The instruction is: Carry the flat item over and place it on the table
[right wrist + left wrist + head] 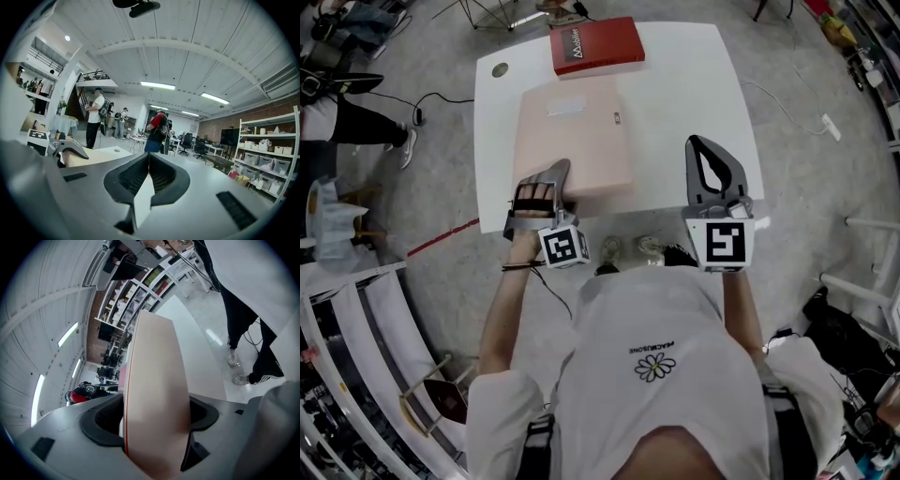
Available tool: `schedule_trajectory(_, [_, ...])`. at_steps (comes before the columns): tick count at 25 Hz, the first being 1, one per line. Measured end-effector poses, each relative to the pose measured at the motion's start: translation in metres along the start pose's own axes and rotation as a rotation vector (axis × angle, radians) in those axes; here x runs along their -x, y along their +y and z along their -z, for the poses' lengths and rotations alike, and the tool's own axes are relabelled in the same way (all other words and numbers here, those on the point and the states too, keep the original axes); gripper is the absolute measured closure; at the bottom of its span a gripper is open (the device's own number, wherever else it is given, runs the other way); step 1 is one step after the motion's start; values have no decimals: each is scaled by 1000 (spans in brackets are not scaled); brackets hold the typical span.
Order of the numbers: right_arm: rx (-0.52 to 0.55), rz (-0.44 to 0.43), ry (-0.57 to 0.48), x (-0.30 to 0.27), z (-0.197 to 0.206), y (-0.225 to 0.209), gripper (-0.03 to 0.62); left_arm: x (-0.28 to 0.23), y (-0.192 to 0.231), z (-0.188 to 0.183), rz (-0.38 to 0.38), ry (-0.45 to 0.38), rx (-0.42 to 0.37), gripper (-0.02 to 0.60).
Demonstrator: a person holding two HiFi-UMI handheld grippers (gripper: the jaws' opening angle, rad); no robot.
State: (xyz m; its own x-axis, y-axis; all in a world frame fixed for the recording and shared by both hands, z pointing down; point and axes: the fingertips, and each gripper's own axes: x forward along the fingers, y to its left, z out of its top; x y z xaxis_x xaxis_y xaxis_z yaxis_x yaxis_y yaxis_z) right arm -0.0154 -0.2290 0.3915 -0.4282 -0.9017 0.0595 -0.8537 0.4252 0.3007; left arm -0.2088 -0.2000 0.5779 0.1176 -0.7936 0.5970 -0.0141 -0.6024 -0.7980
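A flat pale-pink case [577,141] lies on the white table [694,84], its near edge close to the table's front edge. My left gripper [551,183] reaches over the case's near-left corner. In the left gripper view the case [157,380] stands edge-on between the jaws and nearly fills them, with a thin sliver of light along one pad, so the left gripper [154,423] is open around it. My right gripper [705,150] hovers over the table's near-right part, shut and empty [149,159]. The right gripper view also catches the case [89,158] at its left.
A red book [596,45] lies at the table's far edge, just beyond the case. A round cable port [500,69] sits in the far-left corner. A person [337,122] stands on the floor to the left. White shelving [356,309] is at the near left.
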Motion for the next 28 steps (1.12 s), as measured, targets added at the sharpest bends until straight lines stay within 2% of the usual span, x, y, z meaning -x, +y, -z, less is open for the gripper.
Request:
schedule_trajectory(8, [-21,-7,50,2,12,0,583,-8,-42,-2,118,-8,-9,179])
schedule_trajectory(11, [-35,0,77,5,15,-2,582,-9,-48,-3,129,-16,-5,173])
schedule_trajectory(14, [-19,8,62,6,13,-5,583,-13,-54,-3,150,-20,-3,171])
schedule_trajectory(18, [-29,20,57,11,12,-7,582,-17,-68,-5,226,-28,45,170])
schedule_trajectory(21, [-29,24,56,13,12,-7,582,-17,-67,-7,245,-32,61,170])
schedule_trajectory(28, [-51,27,95,14,18,-8,582,-17,-68,-16,270,-50,42,172])
